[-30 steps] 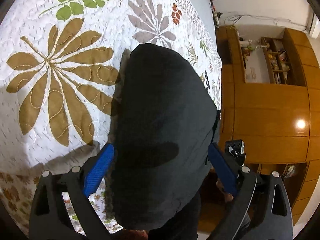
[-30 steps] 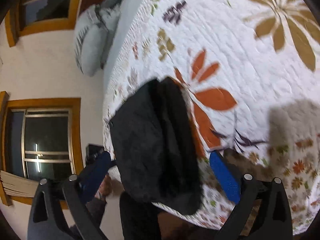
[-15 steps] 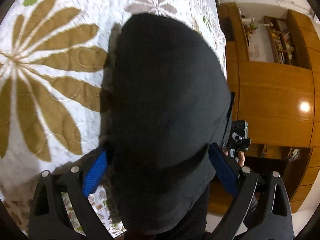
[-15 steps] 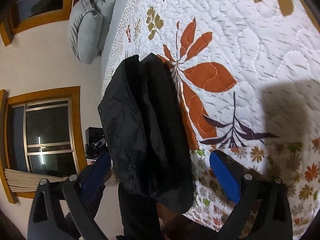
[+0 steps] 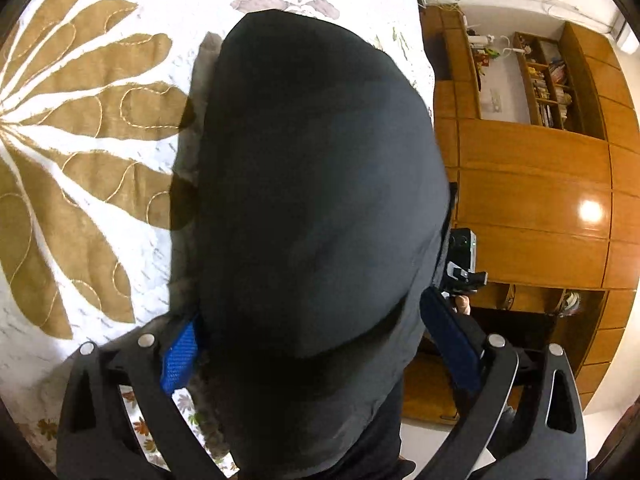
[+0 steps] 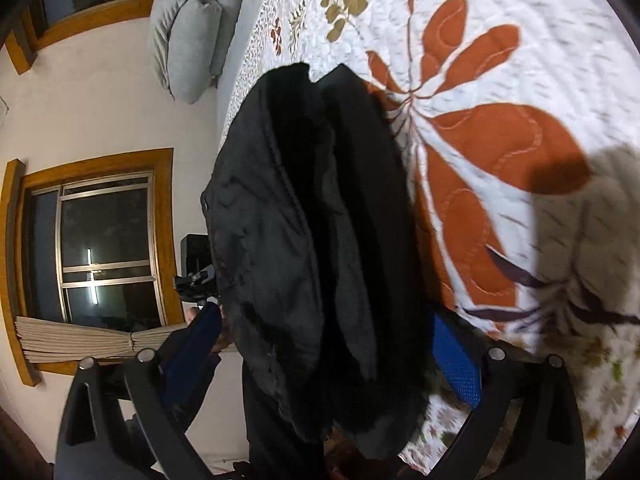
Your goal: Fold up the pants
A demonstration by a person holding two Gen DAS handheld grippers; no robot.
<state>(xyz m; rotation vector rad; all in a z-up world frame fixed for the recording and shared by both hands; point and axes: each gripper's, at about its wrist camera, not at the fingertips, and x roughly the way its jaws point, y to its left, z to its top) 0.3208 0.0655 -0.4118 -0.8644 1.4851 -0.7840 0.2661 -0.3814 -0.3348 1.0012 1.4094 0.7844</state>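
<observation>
Black pants (image 5: 316, 200) bundled between both grippers over a leaf-print quilt (image 5: 92, 128) on the bed, left gripper (image 5: 316, 352) and right gripper (image 6: 328, 352) jaws spread wide around the cloth, grip unclear.

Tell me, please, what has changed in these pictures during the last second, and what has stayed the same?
Both grippers have moved closer over the folded black pants, which now fill more of each view; less of the quilt shows around them. The left gripper and right gripper stay open, blue fingers either side of the fabric. Nothing was gripped or released. The pants stay folded at the bed's edge.
</observation>
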